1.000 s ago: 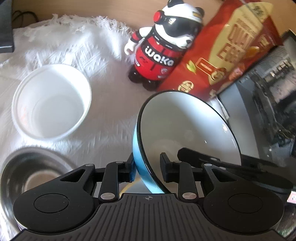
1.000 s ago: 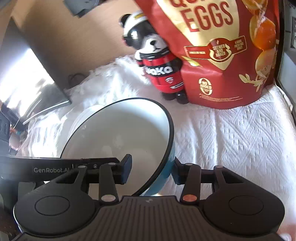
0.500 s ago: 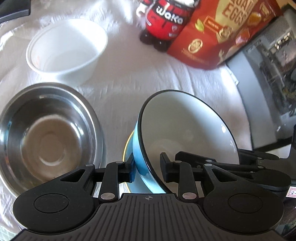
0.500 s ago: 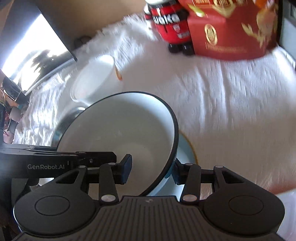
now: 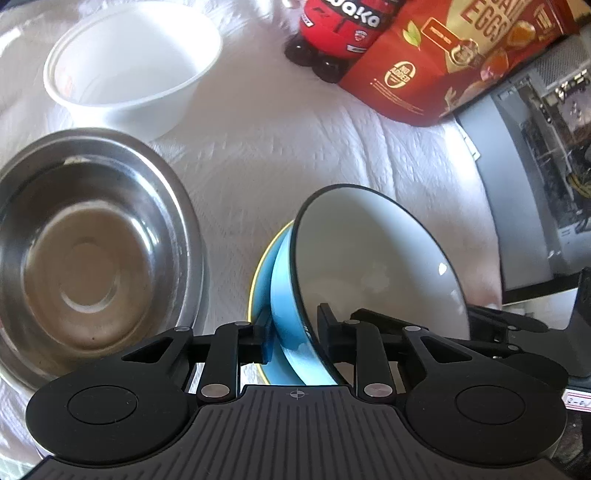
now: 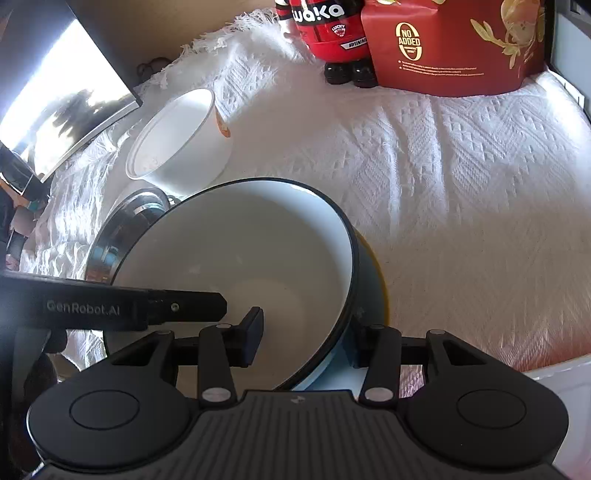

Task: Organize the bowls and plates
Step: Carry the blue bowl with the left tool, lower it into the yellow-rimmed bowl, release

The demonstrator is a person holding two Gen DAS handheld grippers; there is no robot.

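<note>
1. Blue bowl [image 5: 373, 266] with white inside and dark rim gripped from 2 sides; tilted, mouth turned up and away from both cameras.
2. Left gripper [image 5: 293, 334]: jaws closing, rim of the blue bowl between them, 1 finger on the blue outer wall, the other on the white inside. Pads look to be pressing on the wall.
3. Right gripper [image 6: 308, 338]: jaws clamped across the opposite rim, 1 finger [image 6: 251, 332] inside the bowl, the other outside against the blue wall.
4. Seen from the right wrist, left gripper's black finger reaching in over the near-left rim.
5. Blue bowl directly over a blue plate [image 5: 260, 284] with a yellow edge; bowl's lower wall touching or just above it, cannot tell which.
6. Plate lying on a white textured cloth [image 6: 461, 184].
7. Steel bowl [image 5: 88, 254] just beside the plate, upright, on the cloth.
8. White bowl [image 5: 129, 70] beyond the steel bowl, close to it, upright.
9. At the far edge of the cloth: red-and-black toy figure [image 6: 332, 33], and touching its side a red snack bag [image 6: 454, 48] standing upright.
10. Grey case [image 5: 532, 177] beside the cloth, past the bag.
</note>
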